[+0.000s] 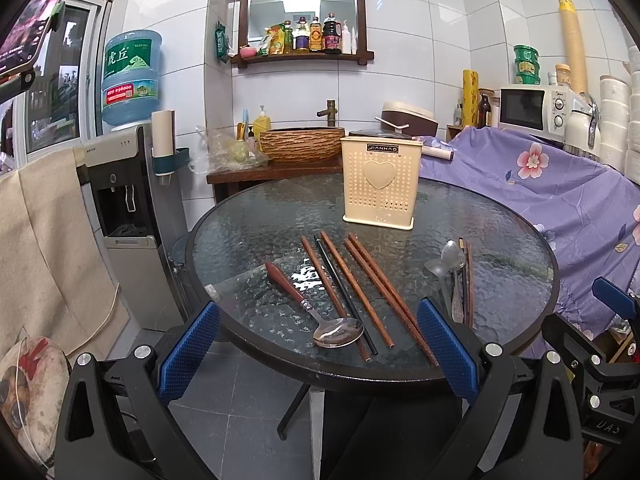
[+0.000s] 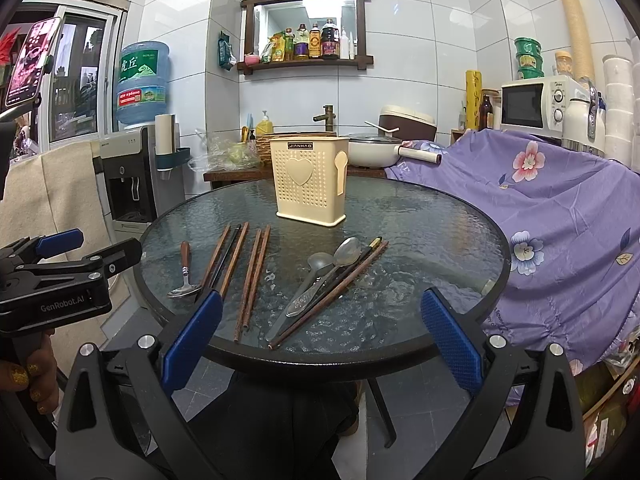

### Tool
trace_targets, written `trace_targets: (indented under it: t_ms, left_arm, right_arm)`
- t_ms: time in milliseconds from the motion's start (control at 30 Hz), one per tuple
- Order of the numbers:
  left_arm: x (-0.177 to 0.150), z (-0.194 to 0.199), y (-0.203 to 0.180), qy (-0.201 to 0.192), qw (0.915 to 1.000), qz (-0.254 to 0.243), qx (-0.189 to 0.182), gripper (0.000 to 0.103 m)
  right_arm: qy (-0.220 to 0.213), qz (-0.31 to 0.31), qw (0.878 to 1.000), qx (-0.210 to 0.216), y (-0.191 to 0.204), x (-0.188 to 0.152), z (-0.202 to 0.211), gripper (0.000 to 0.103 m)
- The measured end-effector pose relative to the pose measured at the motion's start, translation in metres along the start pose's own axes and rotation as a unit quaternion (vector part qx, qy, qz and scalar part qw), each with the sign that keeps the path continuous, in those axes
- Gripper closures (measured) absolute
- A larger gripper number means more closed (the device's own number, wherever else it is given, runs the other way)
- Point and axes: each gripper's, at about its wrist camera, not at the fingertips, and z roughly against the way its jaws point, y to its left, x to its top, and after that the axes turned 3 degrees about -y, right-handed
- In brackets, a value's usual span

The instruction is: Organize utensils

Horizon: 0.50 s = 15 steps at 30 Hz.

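A cream perforated utensil holder [image 1: 380,184] with a heart on its front is standing upright at the far side of the round glass table [image 1: 256,216]. Brown chopsticks [image 1: 360,284] and a wooden-handled spoon [image 1: 316,304] are lying ahead of the left tongs [image 1: 318,354], which are gaping wide and empty. The right tongs [image 2: 320,336] are spreading wide too, facing two metal spoons [image 2: 332,264]. Only the right view is showing the holder's side pocket.
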Motion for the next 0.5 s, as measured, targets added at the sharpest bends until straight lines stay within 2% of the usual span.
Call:
trace_targets:
  t_ms: [167, 267, 500]
  left_arm:
    - [-0.002, -0.001, 0.0, 0.005, 1.0, 0.002, -0.002, 0.006]
    - [-0.004, -0.01, 0.005, 0.023, 0.9997, 0.007, -0.002, 0.006]
    - [-0.005, -0.036, 0.035, 0.063, 0.9971, 0.027, 0.032, 0.006]
  right_arm:
    - [0.001, 0.003, 1.0, -0.002, -0.001, -0.001, -0.001, 0.005]
    - [0.007, 0.006, 1.0, -0.005, -0.001, 0.0, -0.004, 0.005]
    - [0.046, 0.004, 0.999, -0.008, -0.009, -0.002, -0.027, 0.005]
